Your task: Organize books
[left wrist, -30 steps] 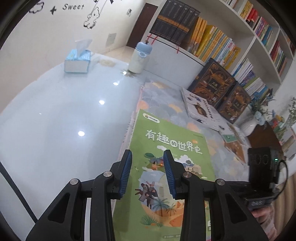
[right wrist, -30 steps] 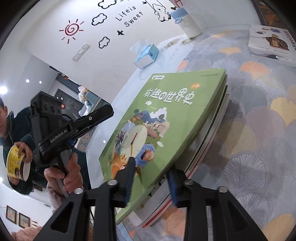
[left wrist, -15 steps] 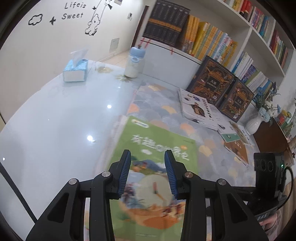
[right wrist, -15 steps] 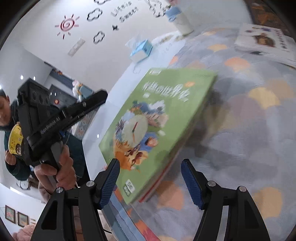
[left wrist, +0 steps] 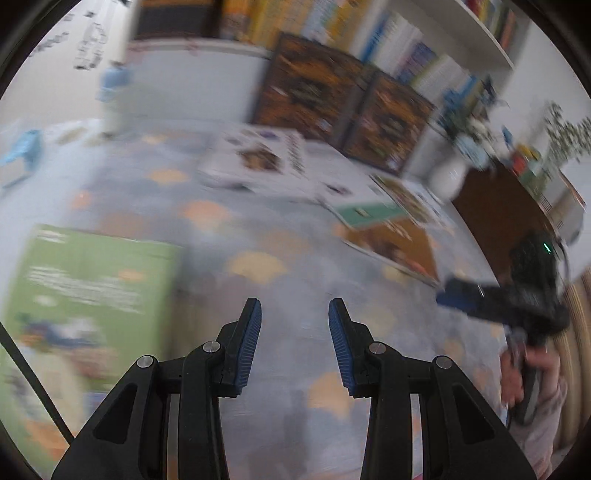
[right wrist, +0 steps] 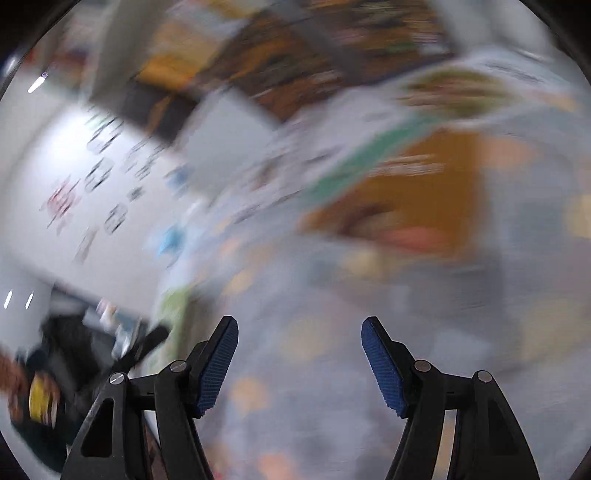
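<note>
Both frames are blurred: the left hand-held gripper (narrow gap) and right hand-held gripper (jaws just widened) are empty over the worktop.

Left wrist view: looks forward and down over patterned mat, toward bookshelf in upper frame. Right wrist view: tilted, blurred, low over mat. Both share orange book.

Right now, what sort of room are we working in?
Probably a home study or reading room: packed bookshelves along the wall, books spread on a patterned table mat.
</note>
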Action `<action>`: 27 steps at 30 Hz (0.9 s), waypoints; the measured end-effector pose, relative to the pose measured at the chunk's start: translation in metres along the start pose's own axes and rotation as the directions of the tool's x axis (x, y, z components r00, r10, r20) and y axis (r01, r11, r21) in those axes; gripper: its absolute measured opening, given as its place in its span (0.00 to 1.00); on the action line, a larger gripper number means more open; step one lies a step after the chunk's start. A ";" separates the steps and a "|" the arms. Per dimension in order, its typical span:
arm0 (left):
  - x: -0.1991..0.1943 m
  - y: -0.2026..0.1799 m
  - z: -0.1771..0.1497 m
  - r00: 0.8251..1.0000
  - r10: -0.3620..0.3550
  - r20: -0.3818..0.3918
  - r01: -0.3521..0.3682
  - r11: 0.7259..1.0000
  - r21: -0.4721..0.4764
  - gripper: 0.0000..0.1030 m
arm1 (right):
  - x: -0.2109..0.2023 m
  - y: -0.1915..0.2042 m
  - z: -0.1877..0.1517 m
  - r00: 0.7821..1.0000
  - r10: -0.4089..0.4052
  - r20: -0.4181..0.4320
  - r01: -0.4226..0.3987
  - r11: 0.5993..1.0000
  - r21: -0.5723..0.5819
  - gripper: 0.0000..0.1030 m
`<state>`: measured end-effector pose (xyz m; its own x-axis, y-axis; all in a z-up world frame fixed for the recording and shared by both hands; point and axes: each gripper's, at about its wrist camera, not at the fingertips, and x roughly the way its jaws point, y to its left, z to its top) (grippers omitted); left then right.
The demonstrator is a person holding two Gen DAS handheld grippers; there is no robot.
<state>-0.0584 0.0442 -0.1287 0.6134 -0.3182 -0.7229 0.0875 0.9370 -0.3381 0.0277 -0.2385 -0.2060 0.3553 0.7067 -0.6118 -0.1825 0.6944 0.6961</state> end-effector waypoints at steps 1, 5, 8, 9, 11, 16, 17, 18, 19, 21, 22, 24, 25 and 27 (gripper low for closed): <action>0.013 -0.010 -0.001 1.000 -0.014 -0.025 0.015 1.000 0.013 0.34 | -0.003 -0.018 0.007 1.000 -0.014 -0.013 0.014 0.999 0.038 0.66; 0.058 -0.043 0.001 0.996 0.016 -0.092 -0.010 0.998 0.058 0.34 | 0.000 -0.070 0.030 0.992 0.116 -0.051 -0.106 0.981 0.162 0.65; 0.081 -0.056 -0.003 0.989 -0.049 -0.136 0.057 0.997 0.054 0.34 | 0.007 -0.076 0.042 0.988 0.153 -0.031 -0.145 0.974 0.176 0.62; 0.088 -0.058 -0.005 0.986 -0.065 -0.153 0.073 0.996 0.050 0.34 | 0.010 -0.074 0.047 0.988 0.150 -0.023 -0.144 0.977 0.154 0.62; 0.101 -0.059 -0.011 0.981 -0.074 -0.181 0.084 0.995 0.048 0.34 | 0.018 -0.069 0.056 0.990 0.144 -0.003 -0.142 0.982 0.126 0.62; 0.093 -0.048 -0.013 0.976 -0.143 -0.164 0.148 0.989 0.019 0.34 | 0.039 -0.074 0.073 0.995 0.088 0.054 -0.094 0.988 0.121 0.16; 0.094 -0.046 -0.012 0.974 -0.156 -0.164 0.160 0.987 0.012 0.34 | 0.044 -0.082 0.073 0.990 0.108 0.092 -0.121 0.983 0.142 0.12; 0.094 -0.044 -0.012 0.971 -0.170 -0.166 0.173 0.985 0.004 0.35 | 0.043 -0.088 0.073 0.983 0.140 0.118 -0.158 0.975 0.159 0.11; 0.094 -0.042 -0.012 0.969 -0.182 -0.167 0.184 0.983 -0.008 0.35 | 0.042 -0.088 0.073 0.983 0.139 0.119 -0.157 0.974 0.161 0.12; 0.095 -0.039 -0.011 0.963 -0.205 -0.175 0.203 0.979 -0.032 0.35 | 0.040 -0.078 0.070 0.987 0.084 0.139 -0.103 0.985 0.135 0.14; 0.094 -0.036 -0.011 0.958 -0.223 -0.182 0.218 0.975 -0.051 0.35 | 0.039 -0.068 0.068 0.987 0.031 0.155 -0.047 0.993 0.104 0.14; 0.093 -0.028 -0.009 0.948 -0.255 -0.189 0.240 0.966 -0.096 0.35 | 0.038 -0.046 0.060 0.984 -0.043 0.173 0.038 0.999 0.032 0.14; 0.092 -0.023 -0.007 0.948 -0.257 -0.187 0.240 0.964 -0.113 0.35 | 0.037 -0.036 0.055 0.982 -0.060 0.177 0.060 0.998 0.010 0.15; 0.086 -0.016 -0.004 0.961 -0.221 -0.166 0.203 0.972 -0.118 0.37 | 0.033 -0.020 0.042 0.985 -0.042 0.167 0.045 0.999 -0.016 0.15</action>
<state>-0.0100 0.0017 -0.1879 0.4394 -0.5368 -0.7202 0.1169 0.8292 -0.5467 0.0813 -0.2347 -0.2240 0.5107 0.6442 -0.5694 -0.1808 0.7279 0.6614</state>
